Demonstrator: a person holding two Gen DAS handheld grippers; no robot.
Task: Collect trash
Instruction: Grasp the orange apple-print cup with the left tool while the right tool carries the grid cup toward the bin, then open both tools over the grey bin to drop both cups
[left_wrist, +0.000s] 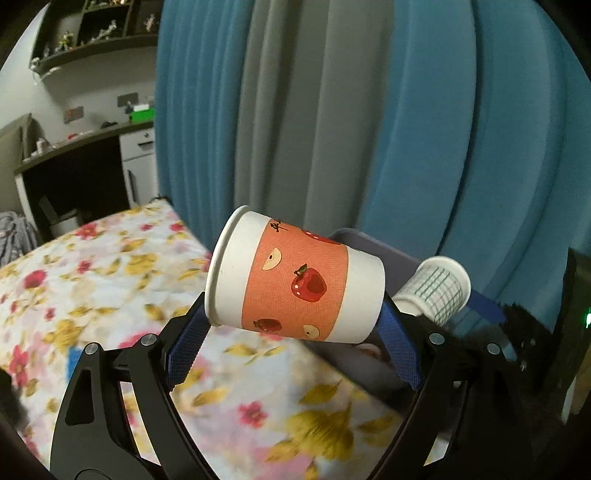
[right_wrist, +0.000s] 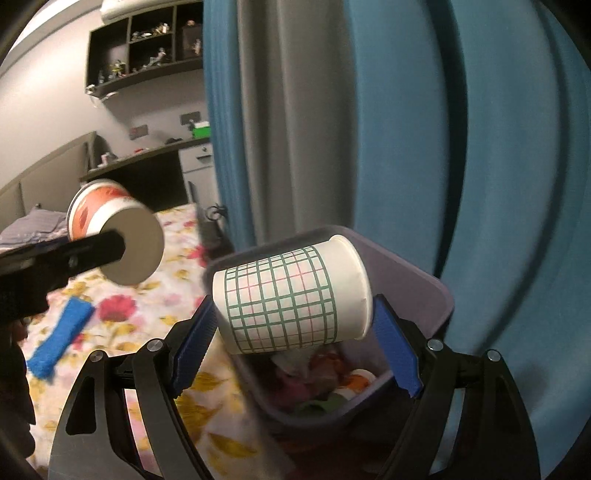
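The left gripper (left_wrist: 291, 325) is clenched on a paper cup with an orange band (left_wrist: 295, 282), lying sideways between the blue pads, rim to the left, base to the right. The band carries red apples and apple slices, plus a few dark brush-stroke characters near the top edge, too cut off to read. The right gripper (right_wrist: 295, 325) grasps a white cup with a green and pink grid (right_wrist: 291, 295) the same way, on its side, rim toward the right pad; no writing shows on it.

Just under the grid cup sits a purple bin (right_wrist: 439, 295), its open mouth showing crumpled wrappers and other cups inside. The bin stands against the edge of a bed with a floral cover (left_wrist: 92, 280), where a blue cloth (right_wrist: 61, 328) lies well apart from both cups. Blue and grey curtains (left_wrist: 424, 129) hang behind everything.
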